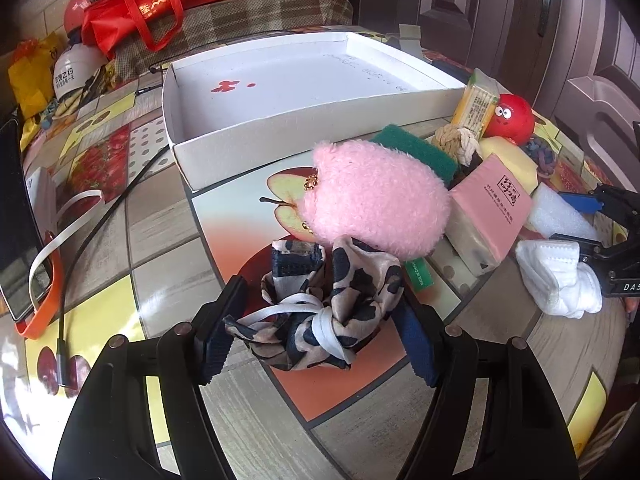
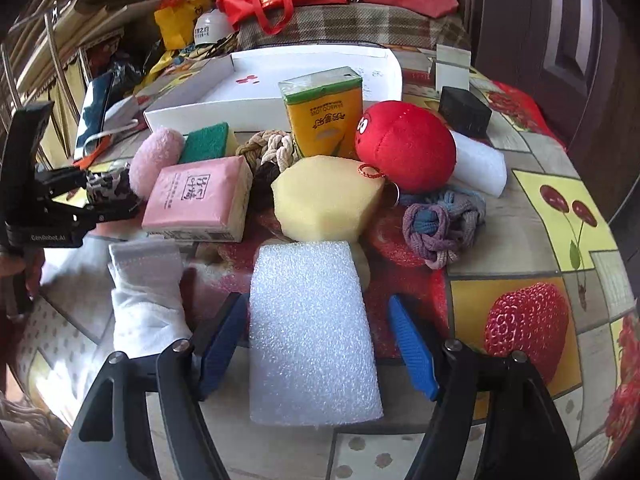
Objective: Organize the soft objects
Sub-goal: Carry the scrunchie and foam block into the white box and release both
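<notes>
A crumpled, silky spotted scarf (image 1: 320,320) is pinched by the left gripper (image 1: 316,336); a pebbled white foam block (image 2: 312,332) is straddled, untouched, by the right gripper (image 2: 316,344).

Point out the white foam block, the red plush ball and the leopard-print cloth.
white foam block (image 2: 312,332), right wrist view, middle of its top face.
red plush ball (image 2: 412,148), right wrist view, centre of its red fabric.
leopard-print cloth (image 1: 340,300), left wrist view, middle of the bunched fabric.
</notes>
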A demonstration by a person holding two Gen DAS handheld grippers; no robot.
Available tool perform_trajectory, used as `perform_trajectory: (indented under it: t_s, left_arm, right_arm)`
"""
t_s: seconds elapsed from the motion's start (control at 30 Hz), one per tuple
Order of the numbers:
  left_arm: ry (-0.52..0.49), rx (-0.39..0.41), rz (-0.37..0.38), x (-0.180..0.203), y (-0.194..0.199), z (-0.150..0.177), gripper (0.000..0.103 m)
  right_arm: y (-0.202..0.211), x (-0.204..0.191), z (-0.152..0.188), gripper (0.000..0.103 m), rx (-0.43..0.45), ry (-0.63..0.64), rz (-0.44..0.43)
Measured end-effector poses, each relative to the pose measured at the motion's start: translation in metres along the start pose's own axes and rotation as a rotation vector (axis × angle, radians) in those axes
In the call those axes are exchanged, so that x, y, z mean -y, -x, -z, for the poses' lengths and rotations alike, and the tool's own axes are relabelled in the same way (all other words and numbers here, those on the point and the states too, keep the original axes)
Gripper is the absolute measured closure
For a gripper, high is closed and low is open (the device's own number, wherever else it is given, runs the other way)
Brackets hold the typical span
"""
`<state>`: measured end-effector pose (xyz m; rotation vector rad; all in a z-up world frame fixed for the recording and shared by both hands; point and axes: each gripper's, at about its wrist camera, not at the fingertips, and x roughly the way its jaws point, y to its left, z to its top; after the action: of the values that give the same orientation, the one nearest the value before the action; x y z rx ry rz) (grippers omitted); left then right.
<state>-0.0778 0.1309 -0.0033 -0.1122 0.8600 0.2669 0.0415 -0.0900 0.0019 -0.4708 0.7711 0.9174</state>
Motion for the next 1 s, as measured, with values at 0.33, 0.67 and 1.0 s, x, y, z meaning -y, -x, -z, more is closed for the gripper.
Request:
perform_trajectory:
  t_s: [0.33,0.67,1.0]
  left_arm:
    - [0.033,0.16,-0.01,-0.001,0.032,0.008,0.067]
    - [0.247,0.494,-0.252,-0.033,0.072,0.004,0.067]
    - [0.181,0.539,-0.266,-0.018,0.061,-0.016,0.067]
  right_arm:
    - [0.02,0.003,0.0,0.051,0.089,0.021,0.0]
    - [0.094,0.056,-0.028,0.051,0.603,-0.245,0.168]
    - [0.041,0.044,-0.046,0.051,0.571,-0.214,0.236]
